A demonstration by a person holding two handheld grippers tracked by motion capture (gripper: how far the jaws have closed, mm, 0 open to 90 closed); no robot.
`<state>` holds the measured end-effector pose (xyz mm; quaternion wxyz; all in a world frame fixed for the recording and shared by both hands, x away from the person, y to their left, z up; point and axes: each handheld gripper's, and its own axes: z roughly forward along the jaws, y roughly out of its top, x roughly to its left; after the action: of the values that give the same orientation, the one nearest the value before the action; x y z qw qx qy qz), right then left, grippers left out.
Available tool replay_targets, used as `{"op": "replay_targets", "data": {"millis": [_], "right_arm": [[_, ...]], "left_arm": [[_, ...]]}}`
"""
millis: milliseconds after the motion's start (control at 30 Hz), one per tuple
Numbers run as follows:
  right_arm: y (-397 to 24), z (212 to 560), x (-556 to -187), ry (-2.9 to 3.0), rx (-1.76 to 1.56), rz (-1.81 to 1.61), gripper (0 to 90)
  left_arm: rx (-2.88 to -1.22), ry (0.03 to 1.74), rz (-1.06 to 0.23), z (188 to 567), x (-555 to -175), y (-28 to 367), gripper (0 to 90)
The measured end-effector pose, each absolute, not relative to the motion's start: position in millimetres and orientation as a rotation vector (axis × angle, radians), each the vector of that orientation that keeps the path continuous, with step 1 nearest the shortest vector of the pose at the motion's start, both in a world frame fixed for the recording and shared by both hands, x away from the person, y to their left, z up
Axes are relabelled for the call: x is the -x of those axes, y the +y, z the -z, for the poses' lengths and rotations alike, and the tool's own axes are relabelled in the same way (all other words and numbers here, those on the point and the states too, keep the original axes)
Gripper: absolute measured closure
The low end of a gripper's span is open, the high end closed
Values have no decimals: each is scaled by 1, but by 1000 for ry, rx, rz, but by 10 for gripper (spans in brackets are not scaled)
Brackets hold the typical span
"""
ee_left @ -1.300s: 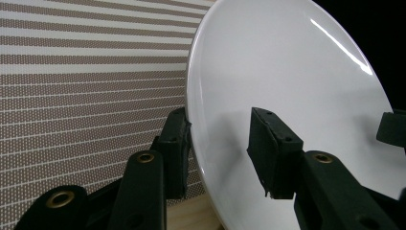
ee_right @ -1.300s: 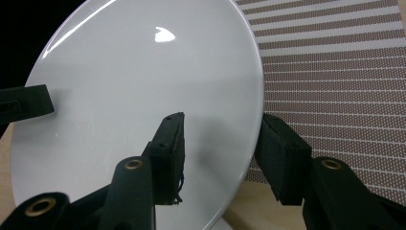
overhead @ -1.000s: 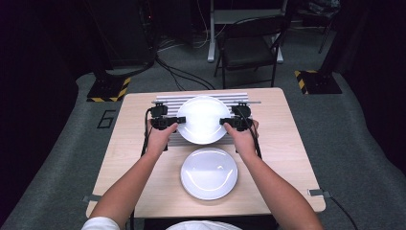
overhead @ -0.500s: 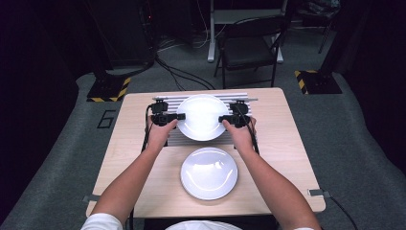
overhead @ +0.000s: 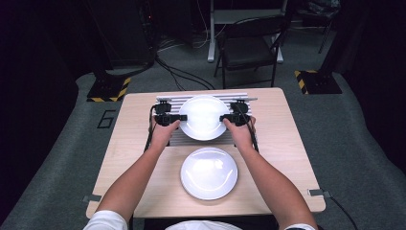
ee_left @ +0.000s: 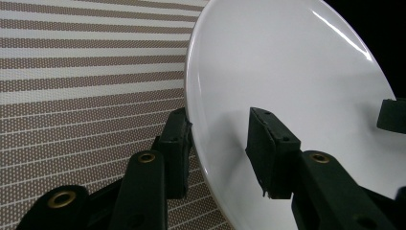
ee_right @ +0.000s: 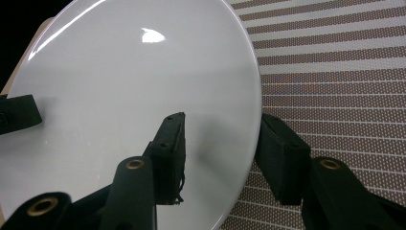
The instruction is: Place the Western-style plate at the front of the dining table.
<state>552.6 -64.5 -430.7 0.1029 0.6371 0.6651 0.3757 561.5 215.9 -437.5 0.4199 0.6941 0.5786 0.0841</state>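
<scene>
Left gripper (overhead: pixel 178 117): my jaws are closed across the left rim of the upper plate, 1 jaw on its top face and 1 under its edge, seen in the left gripper view (ee_left: pixel 225 143).
Right gripper (overhead: pixel 226 117): my jaws pinch the right rim of the same plate in the same way, 1 jaw above and 1 below, seen in the right gripper view (ee_right: pixel 222 153).
Upper plate (overhead: pixel 204 117): white, round and glossy, held between my 2 grippers at the far middle of the bench. In the left gripper view (ee_left: pixel 297 81) and the right gripper view (ee_right: pixel 129 86) its face is tilted against the striped surface behind it. I cannot tell whether it touches that surface.
Striped rack (overhead: pixel 201 140): a flat grey slatted panel under and behind the held plate, at the far side of the bench. Close up (ee_left: pixel 86 81) it shows pale bars with dotted brown bands between.
Lower plate (overhead: pixel 208 172): a 2nd white plate lying flat on the bench, nearer to me, just in front of the rack and apart from both grippers.
Bench (overhead: pixel 129 143): light wood, rectangular.
My hands: the left hand (overhead: pixel 163 132) and right hand (overhead: pixel 241 132) each grip 1 tool, forearms reaching in from the near edge.
Beyond the bench: grey carpet with cables and a dark folding chair (overhead: pixel 249 48).
</scene>
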Motion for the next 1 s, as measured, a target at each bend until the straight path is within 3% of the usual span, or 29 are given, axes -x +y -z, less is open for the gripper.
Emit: {"op": "replay_targets", "data": {"millis": [1000], "right_arm": [[-56, 453, -571, 1978, -1875, -1051, 551]], "left_arm": [[-1759, 1473, -244, 459, -577, 217, 614]]}}
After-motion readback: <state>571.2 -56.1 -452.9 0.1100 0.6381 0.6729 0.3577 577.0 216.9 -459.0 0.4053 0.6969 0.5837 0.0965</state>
